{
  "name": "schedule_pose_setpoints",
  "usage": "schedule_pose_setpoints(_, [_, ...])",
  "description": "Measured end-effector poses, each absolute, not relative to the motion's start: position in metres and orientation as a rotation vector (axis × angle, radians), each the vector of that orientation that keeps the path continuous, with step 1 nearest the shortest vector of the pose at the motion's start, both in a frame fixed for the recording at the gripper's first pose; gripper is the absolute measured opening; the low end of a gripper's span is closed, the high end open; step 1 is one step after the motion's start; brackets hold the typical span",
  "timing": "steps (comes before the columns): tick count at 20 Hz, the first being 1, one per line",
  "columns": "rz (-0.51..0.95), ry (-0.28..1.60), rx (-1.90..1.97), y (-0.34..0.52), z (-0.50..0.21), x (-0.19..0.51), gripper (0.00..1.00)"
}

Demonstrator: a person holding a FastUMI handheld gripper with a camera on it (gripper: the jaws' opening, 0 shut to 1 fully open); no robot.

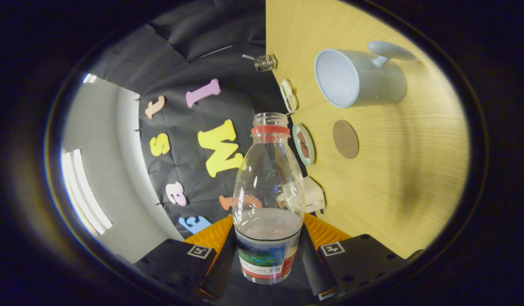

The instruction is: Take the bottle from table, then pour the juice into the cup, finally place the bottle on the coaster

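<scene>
A clear plastic bottle (268,191) with a red neck ring and no cap sits between my fingers. My gripper (267,259) is shut on the bottle at its labelled lower part, the black pads (311,261) pressing from both sides. A little pale liquid lies in the bottle just above the label. The view is rolled, so the wooden table (393,178) stands to the right of the bottle. A pale blue cup (359,78) with a handle stands on it beyond the bottle's mouth, apart from it. The round brown coaster (345,139) lies next to the cup, nearer to me.
At the table's far edge are a small teal plate (304,145) with brown pieces, a small white dish (288,95), a wire-wrapped glass item (266,62) and a white object (314,194). The booth's black cloth wall hangs behind the bottle.
</scene>
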State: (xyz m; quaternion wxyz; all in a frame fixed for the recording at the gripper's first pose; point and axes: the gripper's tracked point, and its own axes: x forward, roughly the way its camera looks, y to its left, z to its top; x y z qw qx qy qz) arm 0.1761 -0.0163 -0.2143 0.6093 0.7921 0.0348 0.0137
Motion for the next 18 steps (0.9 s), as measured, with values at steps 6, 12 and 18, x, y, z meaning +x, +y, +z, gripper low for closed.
schedule_pose_setpoints(6, [0.032, 0.072, 1.881, -0.020, -0.210, 0.175, 0.77])
schedule_pose_setpoints(12, [0.033, 0.062, 1.913, -0.027, -0.204, 0.177, 0.77])
schedule_pose_setpoints(18, [0.035, 0.021, 2.028, -0.049, -0.196, 0.181, 0.77])
